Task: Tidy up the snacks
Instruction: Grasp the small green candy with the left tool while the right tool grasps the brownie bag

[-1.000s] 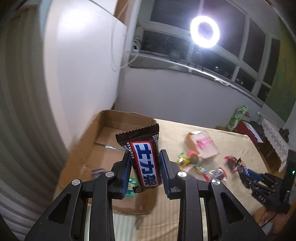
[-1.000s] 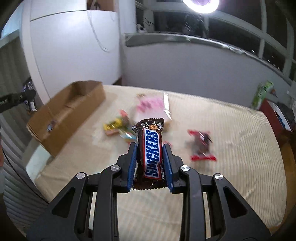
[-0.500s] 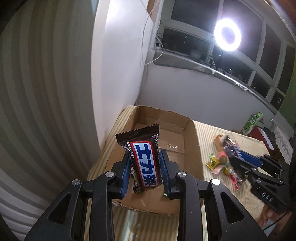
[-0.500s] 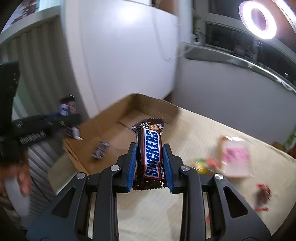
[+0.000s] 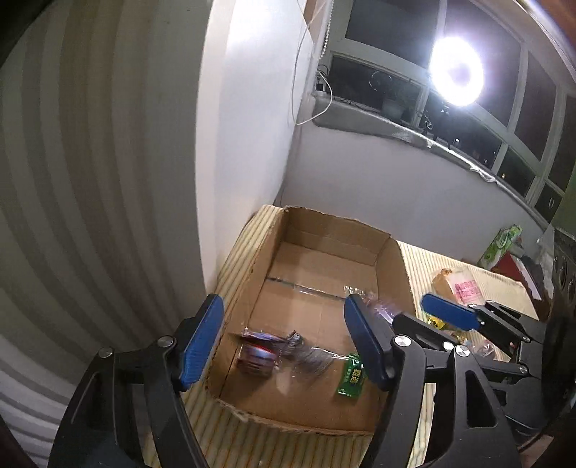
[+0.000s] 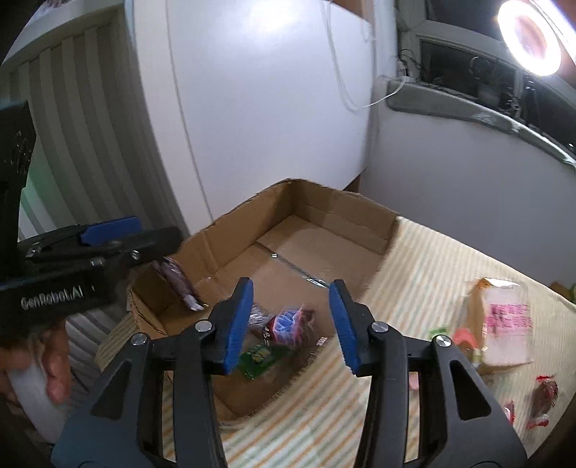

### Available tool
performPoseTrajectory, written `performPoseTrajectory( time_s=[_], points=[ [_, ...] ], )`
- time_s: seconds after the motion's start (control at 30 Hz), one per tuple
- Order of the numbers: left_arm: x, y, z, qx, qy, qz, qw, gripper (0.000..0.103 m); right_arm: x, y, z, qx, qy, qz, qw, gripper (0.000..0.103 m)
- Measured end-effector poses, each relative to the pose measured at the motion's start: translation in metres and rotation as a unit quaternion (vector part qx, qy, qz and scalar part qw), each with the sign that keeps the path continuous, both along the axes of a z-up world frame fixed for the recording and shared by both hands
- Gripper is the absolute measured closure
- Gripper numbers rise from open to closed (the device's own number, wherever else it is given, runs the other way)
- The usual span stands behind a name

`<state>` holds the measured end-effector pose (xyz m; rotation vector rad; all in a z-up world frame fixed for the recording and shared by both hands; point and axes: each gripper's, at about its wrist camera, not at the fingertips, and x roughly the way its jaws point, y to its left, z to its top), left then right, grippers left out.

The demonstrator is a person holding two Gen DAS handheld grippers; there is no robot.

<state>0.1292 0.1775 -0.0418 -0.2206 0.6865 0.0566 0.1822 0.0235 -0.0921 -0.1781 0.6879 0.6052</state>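
Over cardboard box point(image 5: 324, 284): left gripper point(image 5: 284, 342), right gripper point(image 6: 291, 320) fingers opening, nothing between; advise clearing rim before withdrawing.

A ring light point(image 5: 456, 72) glares before dark windows point(image 5: 392, 32) beyond the fingers; white wall panel point(image 6: 259, 100) ahead, striped bedcover point(image 6: 424, 273) below

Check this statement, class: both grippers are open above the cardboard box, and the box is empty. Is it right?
Wrong on one count: the cardboard box is not empty. The left wrist view shows a green packet and blurred bars inside. The left gripper and right gripper are opening, nothing between their jaws.
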Motion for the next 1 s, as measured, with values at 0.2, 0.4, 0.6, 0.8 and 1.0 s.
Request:
performPoseTrajectory(
  time_s=[0.2, 0.4, 0.6, 0.8, 1.0],
  points=[
    [-0.002, -0.005, 0.003, 0.004, -0.001, -0.006, 1.0, 0.034, -0.01, -0.061, 0.006, -0.016, -0.016, -0.059, 0.998, 0.057],
    [-0.001, -0.049, 0.006, 0.007, -0.001, -0.052, 0.9986, 0.034, -0.018, -0.155, -0.011, -0.049, 0.011, -0.159, 0.986, 0.057],
    [0.005, -0.109, 0.002, 0.015, 0.009, -0.112, 0.9936, 0.033, -0.022, -0.242, -0.02, -0.054, 0.028, -0.237, 0.97, 0.057],
    [0.012, -0.164, -0.011, 0.02, 0.031, -0.16, 0.9864, 0.034, -0.023, -0.283, -0.032, -0.043, 0.047, -0.256, 0.964, 0.057],
    [0.011, -0.207, -0.038, 0.026, 0.072, -0.216, 0.9733, 0.034, -0.024, -0.261, -0.042, -0.023, 0.052, -0.185, 0.981, 0.057]
  ],
)
